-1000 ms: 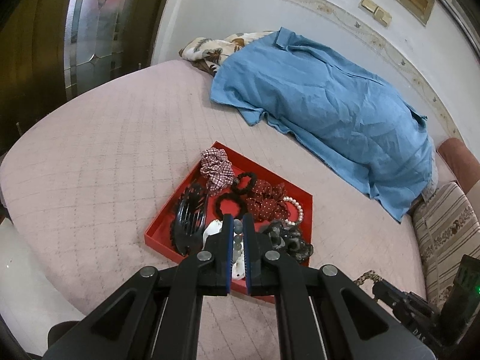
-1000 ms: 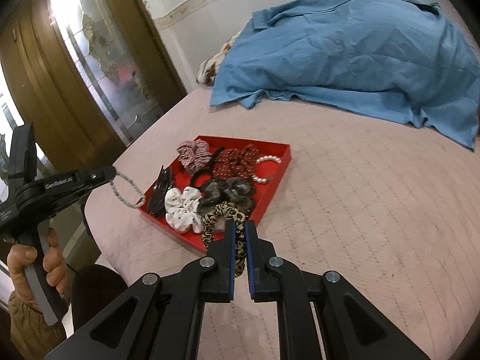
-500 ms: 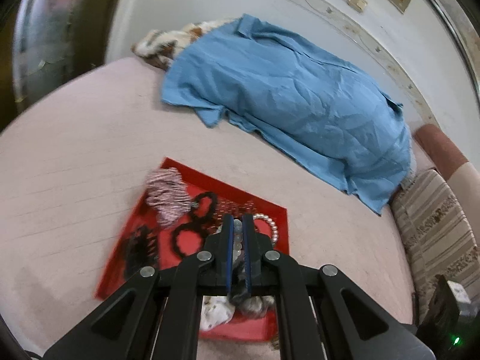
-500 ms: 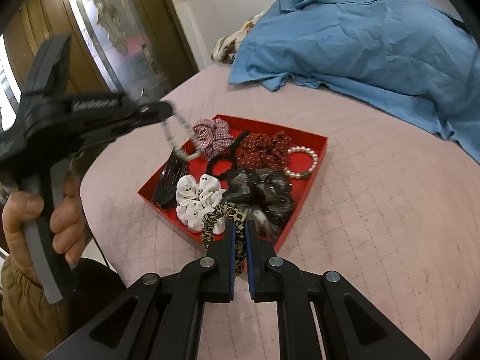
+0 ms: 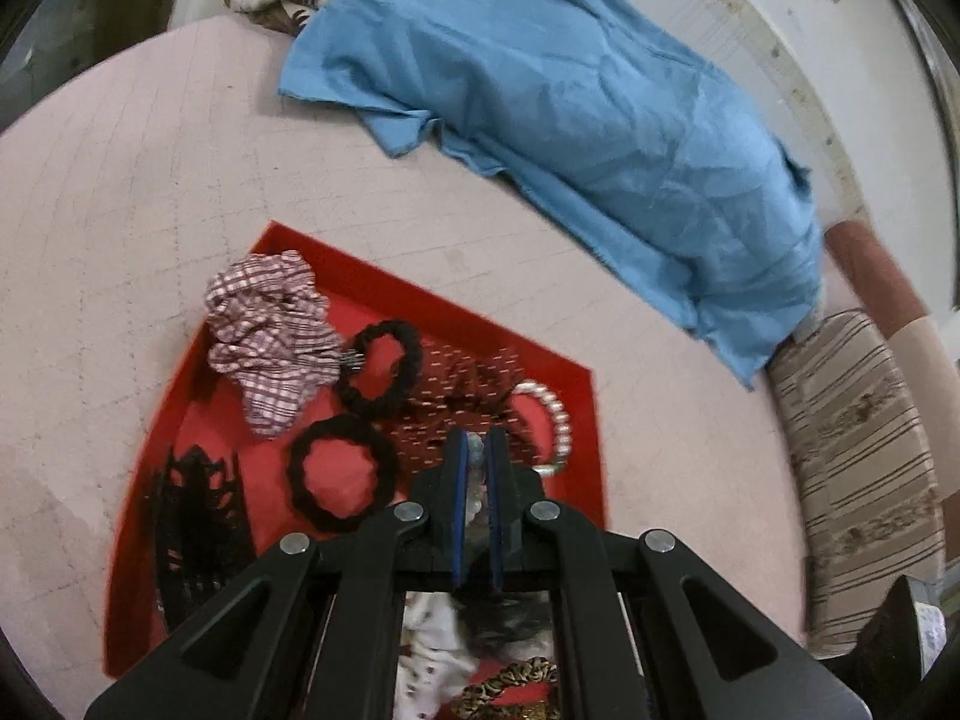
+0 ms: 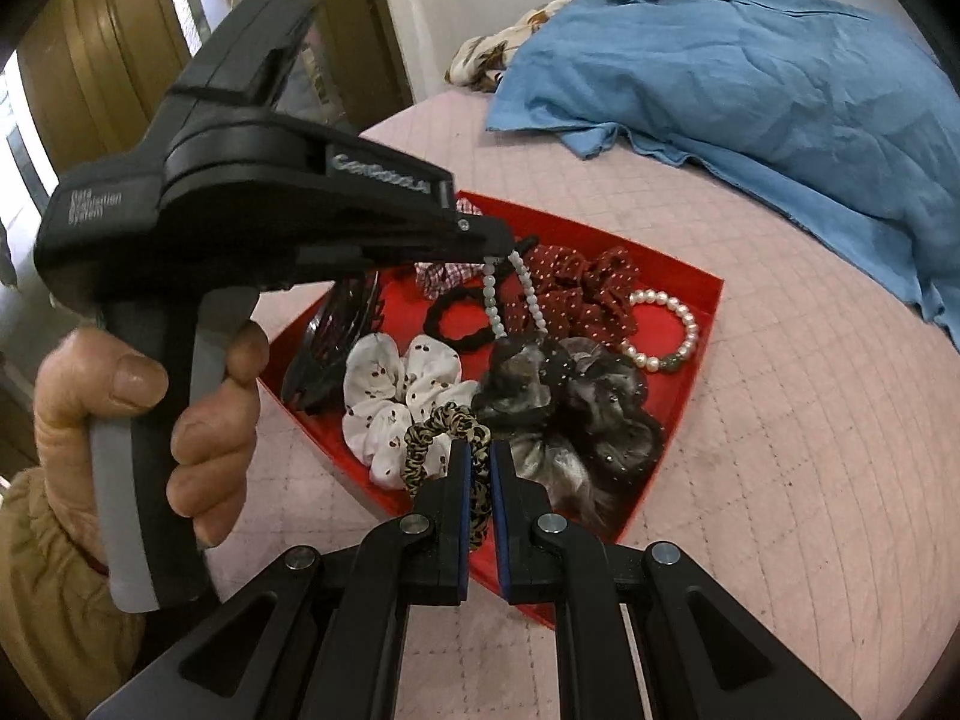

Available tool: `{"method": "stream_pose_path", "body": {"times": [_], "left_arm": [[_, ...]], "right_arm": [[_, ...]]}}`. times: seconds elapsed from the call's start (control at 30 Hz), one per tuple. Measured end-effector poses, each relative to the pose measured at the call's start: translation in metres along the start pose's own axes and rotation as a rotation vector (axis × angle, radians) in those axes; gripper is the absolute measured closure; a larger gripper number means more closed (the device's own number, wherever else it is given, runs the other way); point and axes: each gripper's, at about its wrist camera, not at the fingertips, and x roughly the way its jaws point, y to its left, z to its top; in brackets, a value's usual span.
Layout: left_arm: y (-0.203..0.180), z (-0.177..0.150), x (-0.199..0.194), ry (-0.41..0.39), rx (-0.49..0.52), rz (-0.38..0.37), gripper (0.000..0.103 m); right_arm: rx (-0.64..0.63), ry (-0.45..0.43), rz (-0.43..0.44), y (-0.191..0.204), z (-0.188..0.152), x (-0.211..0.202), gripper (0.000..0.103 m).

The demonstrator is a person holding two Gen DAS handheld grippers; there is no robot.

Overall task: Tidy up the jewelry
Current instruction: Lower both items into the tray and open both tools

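Left gripper [image 5: 474,450] clamps bead bracelet [image 6: 493,300] | right gripper [image 6: 479,468] clamps leopard scrunchie [image 6: 441,426]

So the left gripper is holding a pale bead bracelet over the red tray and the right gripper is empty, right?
Not quite. The right gripper is shut on a leopard-print fabric scrunchie, as the right wrist view shows. The left gripper does hold the pale bead bracelet over the red tray.

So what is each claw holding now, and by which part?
Left claw: grey bead bracelet, pinched at its top. Right claw: leopard scrunchie, gripped at its near edge.
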Motion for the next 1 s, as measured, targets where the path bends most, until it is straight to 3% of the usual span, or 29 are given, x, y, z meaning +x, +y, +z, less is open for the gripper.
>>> {"method": "stream_pose_path", "body": {"times": [0.2, 0.43, 1.0], "left_arm": [[-0.012, -0.005, 0.01, -0.007, 0.096, 0.167, 0.098], [-0.02, -0.012, 0.013, -0.016, 0.173, 0.257, 0.098], [-0.035, -0.024, 0.013, -0.03, 0.247, 0.306, 0.098]], "right_arm": [[-0.003, 0.036, -0.019, -0.003, -0.008, 0.017, 0.096], [0.021, 0.058, -0.043, -0.013, -0.014, 0.023, 0.096], [0.024, 0.075, -0.072, -0.013, -0.024, 0.03, 0.095]]}}
